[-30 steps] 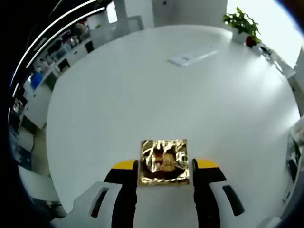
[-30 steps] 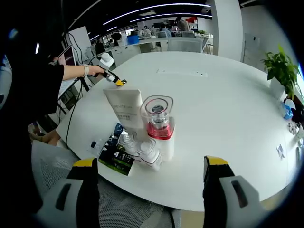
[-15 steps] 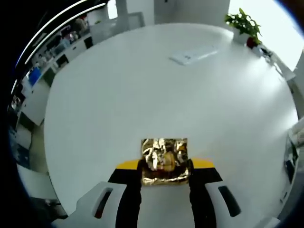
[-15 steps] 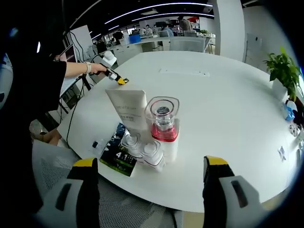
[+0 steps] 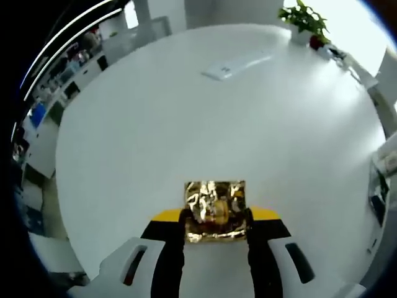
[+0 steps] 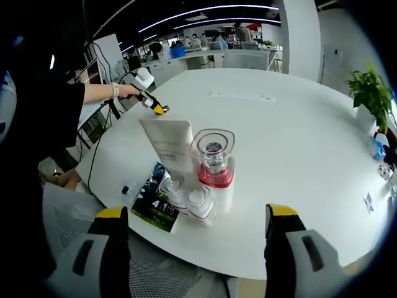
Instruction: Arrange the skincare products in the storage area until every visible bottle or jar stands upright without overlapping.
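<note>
A square gold foil packet (image 5: pixel 214 208) lies between the yellow-tipped jaws of my left gripper (image 5: pixel 215 217), which is shut on it over the white round table (image 5: pixel 186 124). My right gripper (image 6: pixel 197 248) stands open at the near table edge, short of the product cluster. In that cluster a white tube (image 6: pixel 169 144) stands upright beside a clear bottle with a pink band (image 6: pixel 214 160). Two small clear jars (image 6: pixel 186 192) sit in front of them, and a dark flat packet (image 6: pixel 151 200) lies by the edge. The left gripper (image 6: pixel 155 107) also shows far left, held by a hand.
A flat white device (image 5: pixel 232 63) lies on the far side of the table. A potted plant (image 5: pixel 304 18) stands at the far rim, and the same plant (image 6: pixel 369 93) is at the right. A person's dark sleeve (image 6: pixel 43 118) reaches in from the left. Office desks stand behind.
The left jaws closed from open onto the gold packet. Since then the left view has shifted while the packet stays fixed between the jaws. The right gripper has stayed open.
</note>
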